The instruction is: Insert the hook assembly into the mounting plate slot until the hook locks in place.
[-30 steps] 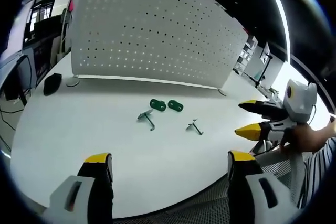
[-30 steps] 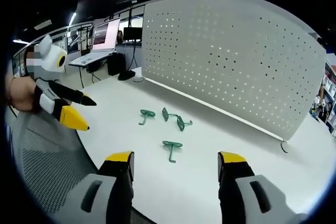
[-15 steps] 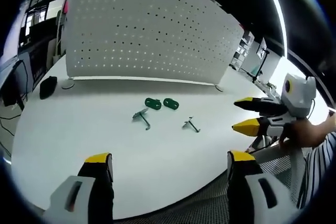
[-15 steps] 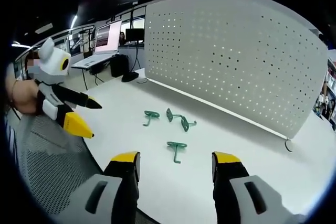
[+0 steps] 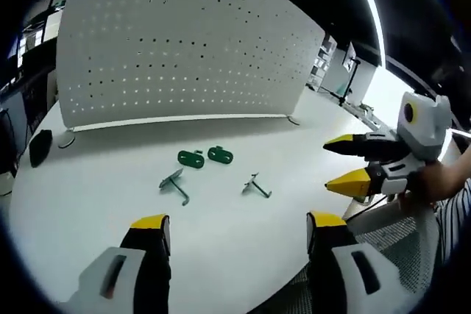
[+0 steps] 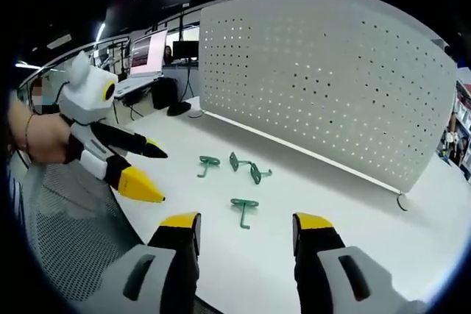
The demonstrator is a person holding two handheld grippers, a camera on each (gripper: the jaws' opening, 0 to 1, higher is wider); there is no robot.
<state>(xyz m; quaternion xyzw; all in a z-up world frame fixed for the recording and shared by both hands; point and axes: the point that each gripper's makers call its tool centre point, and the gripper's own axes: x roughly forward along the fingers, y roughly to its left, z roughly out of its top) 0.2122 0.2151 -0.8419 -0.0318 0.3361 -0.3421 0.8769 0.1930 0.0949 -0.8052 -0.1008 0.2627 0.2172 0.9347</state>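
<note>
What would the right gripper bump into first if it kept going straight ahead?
Probably the green hook lying on the white table, straight ahead of the right gripper with its jaws open. Beyond it lie more green pieces, then the holed white board. Depth is hard to judge.

A: What is the bench [image 5: 88,204] made of?
B: It looks like a smooth white laminate with a matt finish. The pegboard [image 5: 184,56] behind it looks like white painted sheet metal, evenly perforated.
A: And the small parts?
B: The hooks [image 6: 243,208] and the two oval plates [image 5: 200,157] appear to be metal with a green coating, slightly glossy.
A: The claws?
B: The left claw [image 5: 239,237] and right claw [image 6: 246,234] seem grey plastic, tipped in matt yellow.
</note>
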